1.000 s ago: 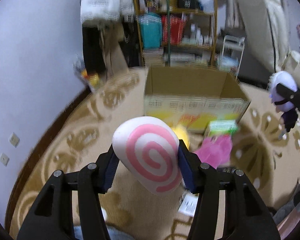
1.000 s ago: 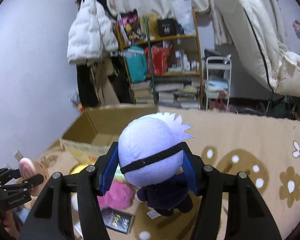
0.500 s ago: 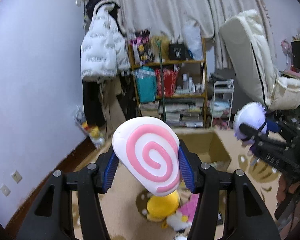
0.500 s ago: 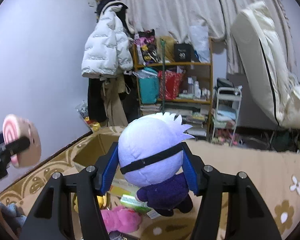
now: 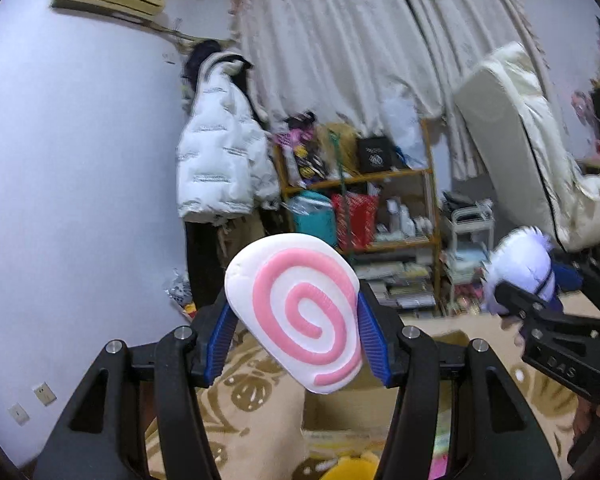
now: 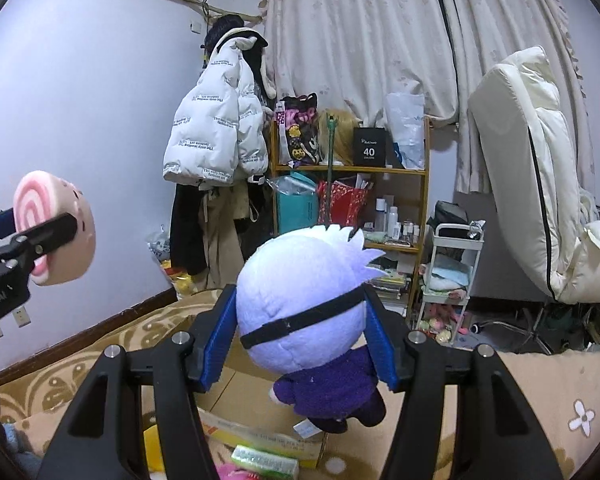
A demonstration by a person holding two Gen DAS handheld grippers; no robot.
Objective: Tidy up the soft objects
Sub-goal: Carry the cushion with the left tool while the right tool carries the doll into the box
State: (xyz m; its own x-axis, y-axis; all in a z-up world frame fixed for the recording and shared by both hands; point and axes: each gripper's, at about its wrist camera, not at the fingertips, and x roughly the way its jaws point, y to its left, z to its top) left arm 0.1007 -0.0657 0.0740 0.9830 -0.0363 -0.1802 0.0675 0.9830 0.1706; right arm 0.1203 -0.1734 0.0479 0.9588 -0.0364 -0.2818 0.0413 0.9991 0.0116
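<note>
My left gripper [image 5: 294,338] is shut on a white plush with a pink spiral [image 5: 296,312], held up in the air; the same plush [image 6: 50,228] shows at the left of the right wrist view. A plush doll with a pale lavender head, black band and purple body [image 6: 306,312] is clamped between the blue pads of my right gripper [image 6: 302,338]. That doll [image 5: 520,270] and the right gripper [image 5: 512,300] appear at the right of the left wrist view. An open cardboard box [image 6: 240,396] sits on the carpet below both.
A beige patterned carpet [image 5: 240,396] covers the floor. Behind stand a cluttered wooden shelf [image 6: 352,200], a white jacket [image 6: 214,136] hung on the wall, a small white cart [image 6: 452,276] and a cream recliner [image 6: 540,184]. Yellow, pink and green items [image 6: 264,462] lie near the box.
Both grippers have risen and tilted up with their plushes still held. The view now shows the wall and curtains; the box and floor toys have dropped to the bottom edge.
</note>
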